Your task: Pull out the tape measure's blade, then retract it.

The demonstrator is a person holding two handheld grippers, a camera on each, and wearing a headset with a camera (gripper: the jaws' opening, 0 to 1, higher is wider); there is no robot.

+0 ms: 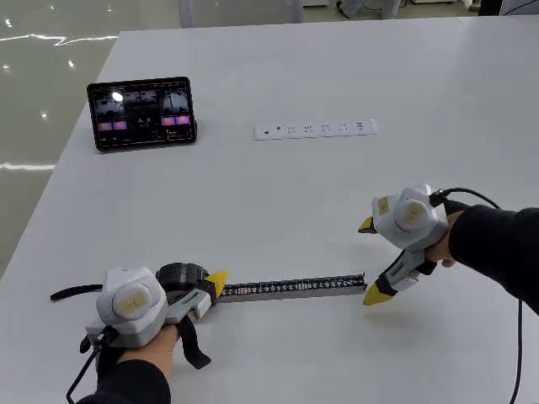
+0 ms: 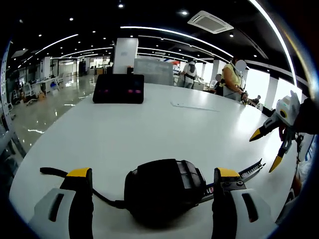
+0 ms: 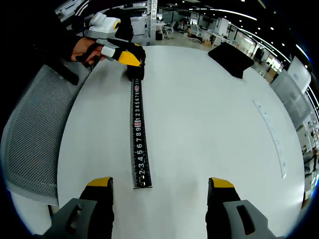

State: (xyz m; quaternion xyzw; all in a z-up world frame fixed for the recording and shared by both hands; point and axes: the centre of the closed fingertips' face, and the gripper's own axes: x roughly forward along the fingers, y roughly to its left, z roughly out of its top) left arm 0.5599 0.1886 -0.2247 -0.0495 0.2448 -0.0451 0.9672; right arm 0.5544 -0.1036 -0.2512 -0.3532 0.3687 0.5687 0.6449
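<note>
Blade [image 3: 137, 134] extended (flat) — right gripper [image 3: 160, 183] spread.

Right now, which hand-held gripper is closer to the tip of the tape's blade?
Right. The right hand-held gripper has the blade tip lying between its open jaws, not gripped. The left hand-held gripper is at the far end of the blade, straddling the tape measure case.

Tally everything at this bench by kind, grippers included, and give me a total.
Tape measure: 1
Tablet: 1
Power strip: 1
Grippers: 2 (left gripper, right gripper)
Total: 5
</note>
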